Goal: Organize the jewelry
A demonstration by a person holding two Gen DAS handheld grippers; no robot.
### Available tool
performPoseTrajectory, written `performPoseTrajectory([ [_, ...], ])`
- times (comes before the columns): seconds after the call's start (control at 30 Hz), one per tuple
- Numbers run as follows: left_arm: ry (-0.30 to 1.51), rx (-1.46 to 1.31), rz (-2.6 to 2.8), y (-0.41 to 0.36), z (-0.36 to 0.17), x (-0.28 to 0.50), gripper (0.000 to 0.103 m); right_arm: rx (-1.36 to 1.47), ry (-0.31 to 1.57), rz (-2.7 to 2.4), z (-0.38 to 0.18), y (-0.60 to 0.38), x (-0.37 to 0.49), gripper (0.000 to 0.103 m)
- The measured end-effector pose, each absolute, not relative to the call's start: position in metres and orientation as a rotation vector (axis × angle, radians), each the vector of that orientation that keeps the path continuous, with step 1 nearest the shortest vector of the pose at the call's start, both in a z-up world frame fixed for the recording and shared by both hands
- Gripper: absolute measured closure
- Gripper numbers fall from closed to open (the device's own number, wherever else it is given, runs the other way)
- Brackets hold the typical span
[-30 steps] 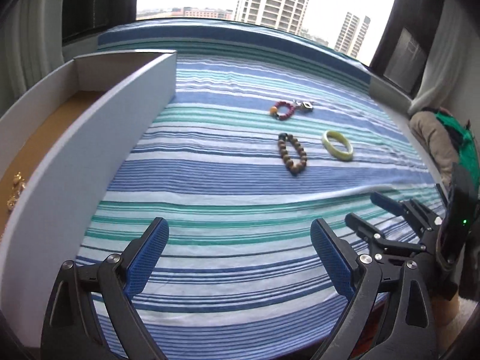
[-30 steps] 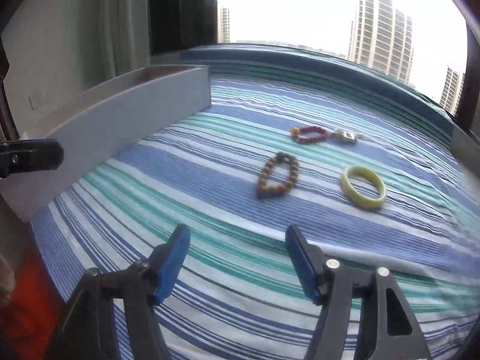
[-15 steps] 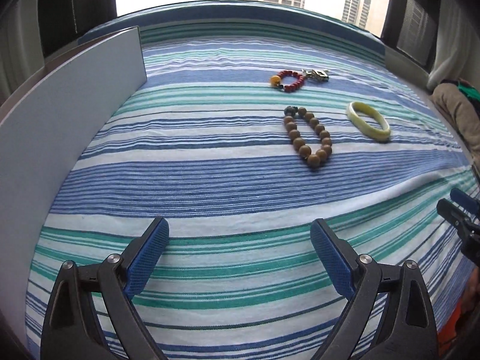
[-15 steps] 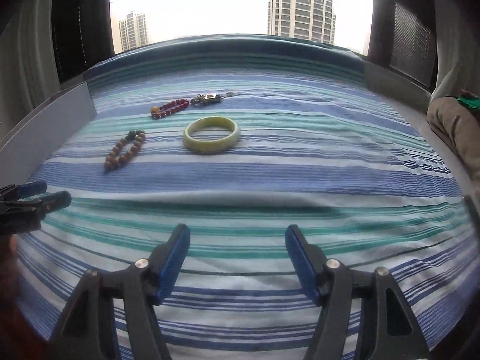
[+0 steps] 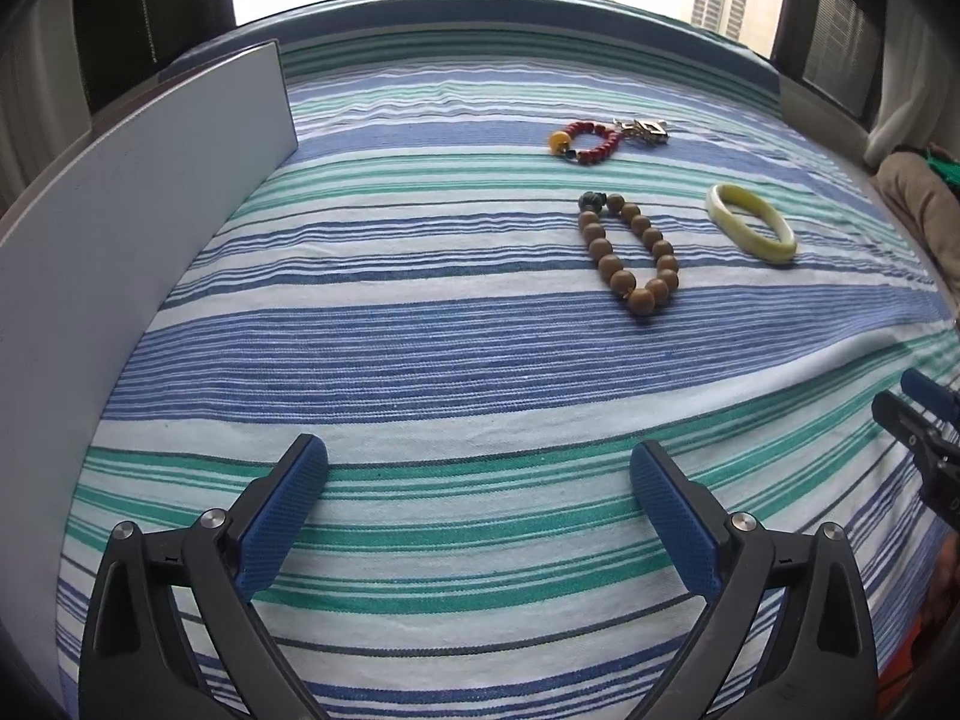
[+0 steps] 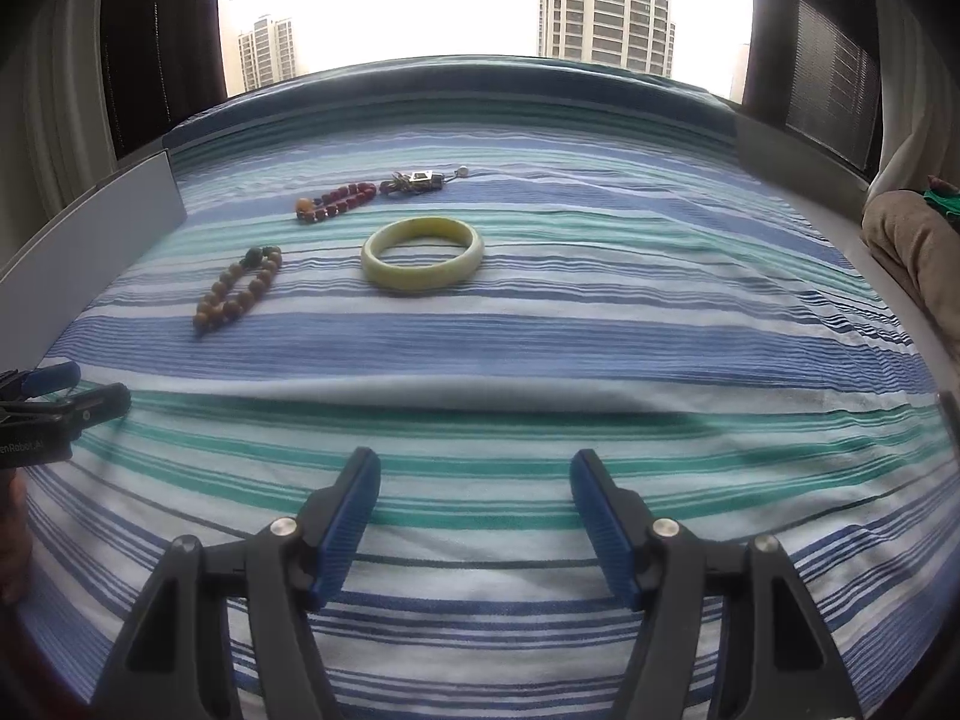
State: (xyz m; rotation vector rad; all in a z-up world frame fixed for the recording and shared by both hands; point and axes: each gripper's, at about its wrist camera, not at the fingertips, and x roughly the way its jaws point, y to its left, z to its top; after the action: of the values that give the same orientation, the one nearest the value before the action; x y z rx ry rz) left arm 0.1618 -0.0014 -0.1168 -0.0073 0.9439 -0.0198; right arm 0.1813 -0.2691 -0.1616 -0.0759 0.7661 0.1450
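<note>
You are in a home bedroom, high up in an apartment block. A bed fills the scene, covered by a striped bedsheet (image 6: 540,348) in blue, teal and white bands, slightly rumpled. Beyond its far edge is a wide window (image 6: 450,0) with bright overcast sky and tall residential towers (image 6: 606,0) at about your level. Dark curtains (image 6: 162,42) frame the window, with paler drapes (image 5: 906,108) at the right. A heap of tan and green clothing (image 6: 912,240) lies beside the bed on the right. A grey storage box (image 5: 120,228) sits on the bed's left side.
</note>
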Motion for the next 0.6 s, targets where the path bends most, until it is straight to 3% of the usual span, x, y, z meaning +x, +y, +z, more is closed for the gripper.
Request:
performPoseTrajectory([
  [0.6, 0.949, -0.002, -0.026, -0.0022, -0.1177, 0.1619, 0.001, -0.054, 0.799, 0.139, -0.1677, -0.2727, 0.1862, 0.036],
])
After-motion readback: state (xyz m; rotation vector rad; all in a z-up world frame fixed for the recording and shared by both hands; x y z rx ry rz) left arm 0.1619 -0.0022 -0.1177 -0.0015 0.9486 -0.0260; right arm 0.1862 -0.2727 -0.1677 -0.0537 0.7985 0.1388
